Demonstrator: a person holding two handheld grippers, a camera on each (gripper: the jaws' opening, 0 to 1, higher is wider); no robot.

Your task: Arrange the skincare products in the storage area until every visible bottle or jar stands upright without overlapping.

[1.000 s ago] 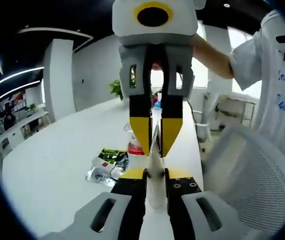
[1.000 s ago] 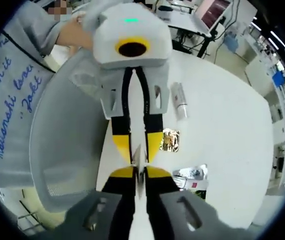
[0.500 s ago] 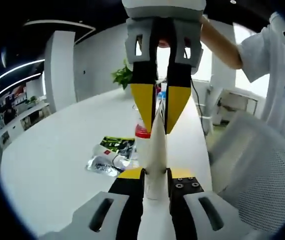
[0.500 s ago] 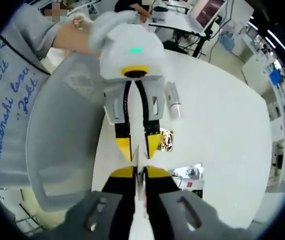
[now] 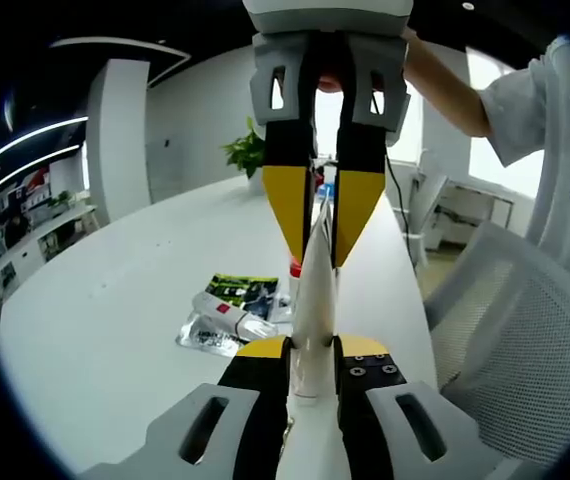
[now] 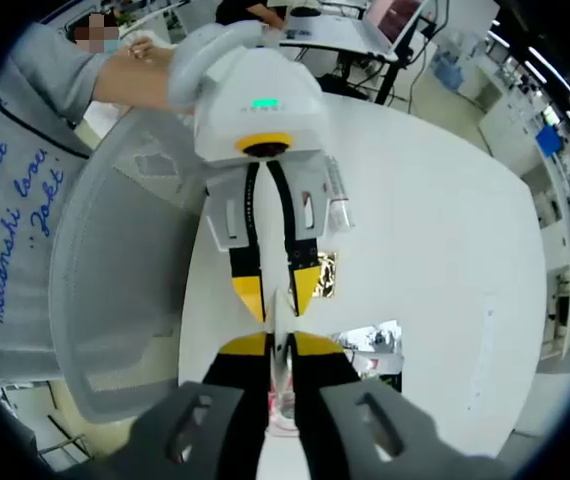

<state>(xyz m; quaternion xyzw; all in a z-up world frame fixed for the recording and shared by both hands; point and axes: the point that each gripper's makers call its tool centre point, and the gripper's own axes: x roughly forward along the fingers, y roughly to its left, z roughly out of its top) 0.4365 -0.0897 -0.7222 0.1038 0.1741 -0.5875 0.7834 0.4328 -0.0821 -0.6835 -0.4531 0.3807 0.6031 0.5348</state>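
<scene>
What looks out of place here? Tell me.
Both tools clamp one white tube, left tool and right tool at opposite ends. On the table, a red-banded tube lies flat among sachets, not upright.

— Can you read anything from where you hold your tongs?
— Only blue script on my shirt (image 6: 10, 215): "Jakt", with "fashion it" beside it, partly cut off.
— And the packets on the surface (image 5: 105, 310)?
— Their print is too small for me to read.
</scene>
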